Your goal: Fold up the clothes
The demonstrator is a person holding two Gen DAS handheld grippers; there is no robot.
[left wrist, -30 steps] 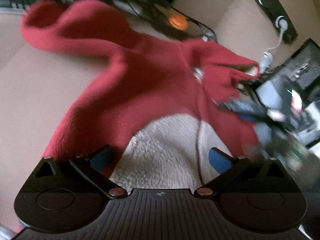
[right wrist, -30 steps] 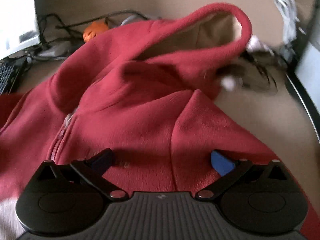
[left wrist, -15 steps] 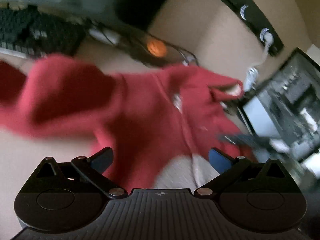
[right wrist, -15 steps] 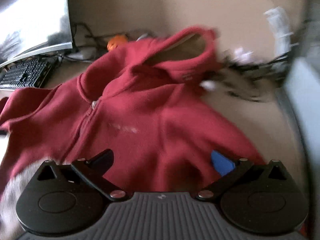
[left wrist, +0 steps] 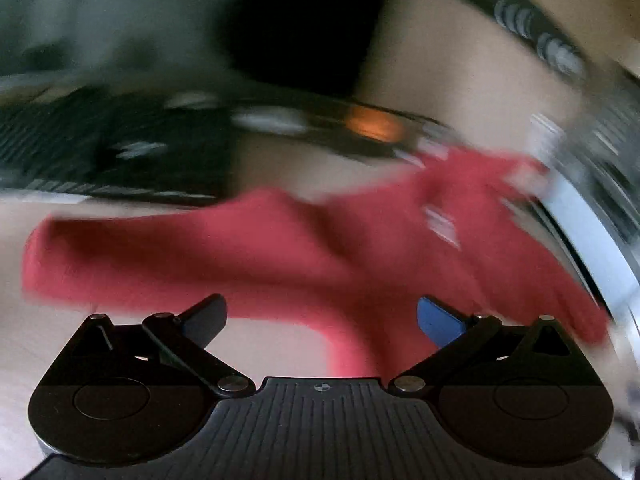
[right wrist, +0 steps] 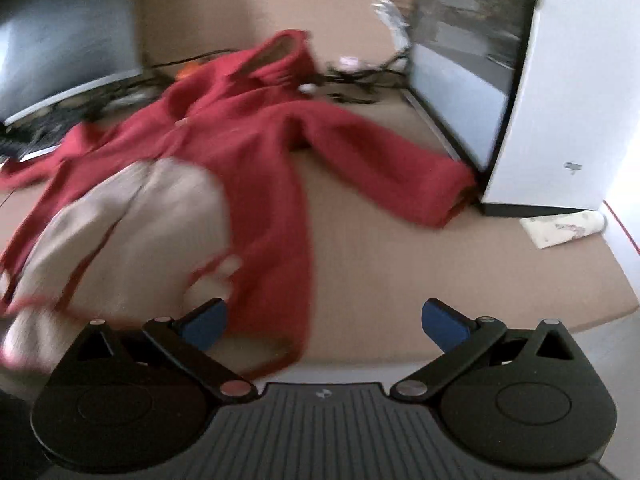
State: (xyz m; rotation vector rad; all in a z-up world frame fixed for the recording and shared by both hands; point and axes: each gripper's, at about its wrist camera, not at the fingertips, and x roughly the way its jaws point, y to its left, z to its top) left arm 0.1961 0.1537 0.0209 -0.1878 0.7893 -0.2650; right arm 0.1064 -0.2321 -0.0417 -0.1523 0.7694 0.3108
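A red fleece hooded jacket [right wrist: 248,128] lies spread on the tan desk [right wrist: 400,248], hood toward the back wall. Its front is partly open and shows the cream lining [right wrist: 132,216]. One sleeve [right wrist: 384,164] stretches right toward a white case; the other sleeve [left wrist: 132,256] reaches left in the blurred left wrist view. My right gripper [right wrist: 324,320] is open above the desk's near edge, just off the jacket's lower hem, holding nothing. My left gripper [left wrist: 320,318] is open too, over the jacket's body [left wrist: 400,256] near that sleeve, with nothing between its fingers.
A white computer case [right wrist: 552,92] with a glass side stands at the right. A monitor [right wrist: 60,52] and keyboard [left wrist: 100,152] sit at the back left, with tangled cables [right wrist: 360,76] and an orange object [left wrist: 372,124] behind the jacket. A small tube [right wrist: 564,228] lies by the case.
Both grippers have pulled back from the jacket and stayed open. The right view now takes in the whole jacket and the desk edge; the left view has swung toward the left sleeve.
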